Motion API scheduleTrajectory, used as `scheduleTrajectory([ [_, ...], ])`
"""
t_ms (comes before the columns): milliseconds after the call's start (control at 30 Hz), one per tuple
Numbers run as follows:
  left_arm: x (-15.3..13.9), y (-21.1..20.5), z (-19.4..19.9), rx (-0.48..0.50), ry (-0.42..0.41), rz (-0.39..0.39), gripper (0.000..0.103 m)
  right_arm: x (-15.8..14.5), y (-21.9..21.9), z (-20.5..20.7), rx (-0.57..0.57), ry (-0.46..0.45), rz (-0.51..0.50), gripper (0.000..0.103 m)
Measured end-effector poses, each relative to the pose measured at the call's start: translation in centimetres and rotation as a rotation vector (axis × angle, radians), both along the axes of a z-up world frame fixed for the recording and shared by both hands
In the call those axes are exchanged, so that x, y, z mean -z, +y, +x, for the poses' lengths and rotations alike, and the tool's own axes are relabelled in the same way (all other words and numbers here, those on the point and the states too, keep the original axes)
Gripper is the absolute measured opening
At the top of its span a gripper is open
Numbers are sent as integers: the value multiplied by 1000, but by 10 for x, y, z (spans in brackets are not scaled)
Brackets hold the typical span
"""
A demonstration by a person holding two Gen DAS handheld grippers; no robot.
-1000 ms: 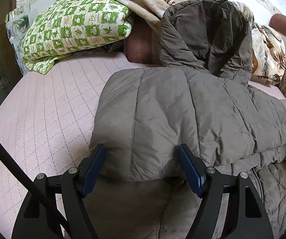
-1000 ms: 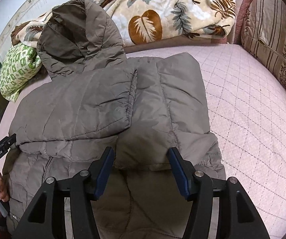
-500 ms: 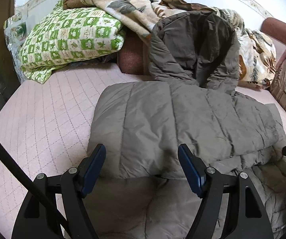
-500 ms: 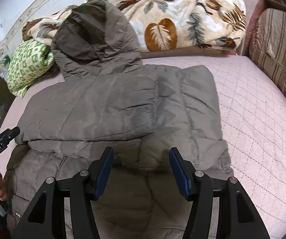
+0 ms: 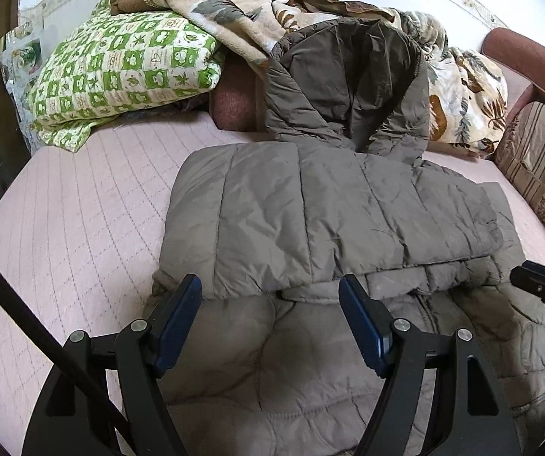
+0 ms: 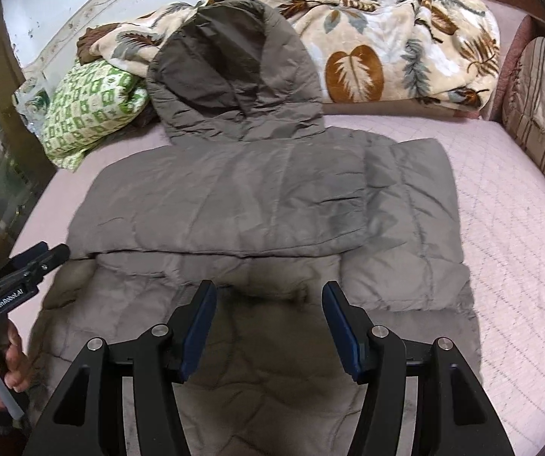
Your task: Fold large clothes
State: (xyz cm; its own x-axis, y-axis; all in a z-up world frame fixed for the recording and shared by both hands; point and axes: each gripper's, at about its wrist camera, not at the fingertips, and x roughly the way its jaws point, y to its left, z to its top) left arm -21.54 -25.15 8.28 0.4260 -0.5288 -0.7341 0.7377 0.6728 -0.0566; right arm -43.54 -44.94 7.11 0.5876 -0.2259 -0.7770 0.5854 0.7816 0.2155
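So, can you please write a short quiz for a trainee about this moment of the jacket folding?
1. True or false: the left tool is shut on the jacket.
2. Where does the hood lie? A) tucked under the body, B) at the far end, against the leaf-print blanket, C) hanging off the bed.
3. Fill the gap: the green checked pillow lies to the ____ of the hood in both views.

Key: 1. False; both the left and the right tool are open, with nothing held. 2. B. 3. left.
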Motion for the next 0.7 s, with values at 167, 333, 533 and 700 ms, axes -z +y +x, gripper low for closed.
scheduleTrajectory([
  [167,-16,9,-15,-15,19,-14,74,-6,6,-9,-2,-23,25,62],
  [333,-26,29,-53,-3,18,-52,74,-16,17,-27,28,-50,20,62],
  [533,0,56,-98,7,-9,31,74,-9,53,-44,0,-35,27,62],
  [700,7,71,-118,9,12,46,74,-9,82,-61,-27,-23,-10,62],
])
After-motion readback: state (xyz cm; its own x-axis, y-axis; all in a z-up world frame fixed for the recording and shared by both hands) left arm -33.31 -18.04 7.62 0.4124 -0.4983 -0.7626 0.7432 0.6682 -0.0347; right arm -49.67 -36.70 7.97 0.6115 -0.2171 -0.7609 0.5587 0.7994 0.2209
